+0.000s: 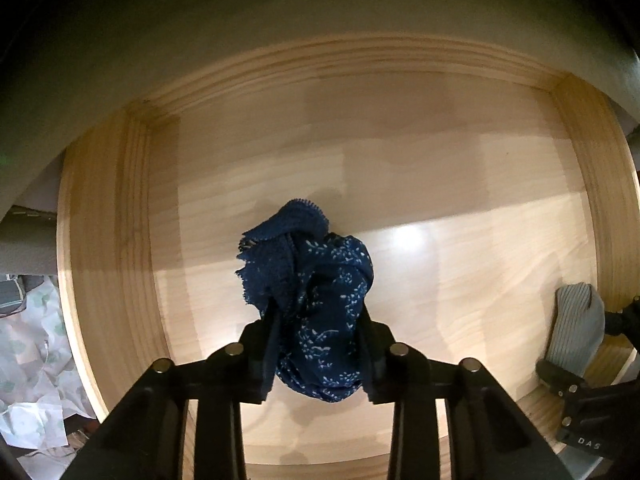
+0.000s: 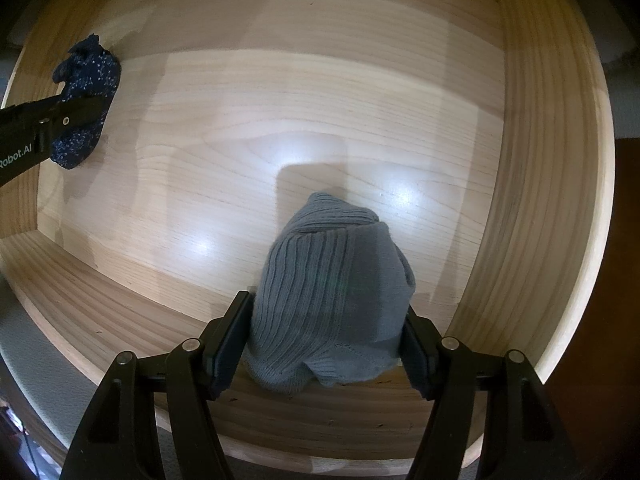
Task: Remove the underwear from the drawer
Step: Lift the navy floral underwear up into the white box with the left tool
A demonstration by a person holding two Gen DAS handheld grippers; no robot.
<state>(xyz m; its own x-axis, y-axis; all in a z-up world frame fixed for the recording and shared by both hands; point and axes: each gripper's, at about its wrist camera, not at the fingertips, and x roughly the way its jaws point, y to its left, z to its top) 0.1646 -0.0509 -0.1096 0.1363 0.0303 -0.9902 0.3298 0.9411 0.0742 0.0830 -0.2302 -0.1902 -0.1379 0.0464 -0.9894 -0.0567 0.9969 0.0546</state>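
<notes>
A bunched navy-blue underwear with a small white leaf print [image 1: 320, 312] sits pinched between the left hand-held gripper [image 1: 318, 354] pads, over the pale wooden drawer [image 1: 440, 152]. A crumpled grey ribbed-knit underwear [image 2: 332, 296] is clamped in the right hand-held gripper [image 2: 326, 344], near the drawer's front wall.

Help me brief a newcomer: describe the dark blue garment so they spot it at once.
Look inside the open wooden drawer. The navy underwear is bunched between the left gripper fingers, pinched shut. Its tiny white print sets it apart from the plain ribbed grey underwear.
</notes>
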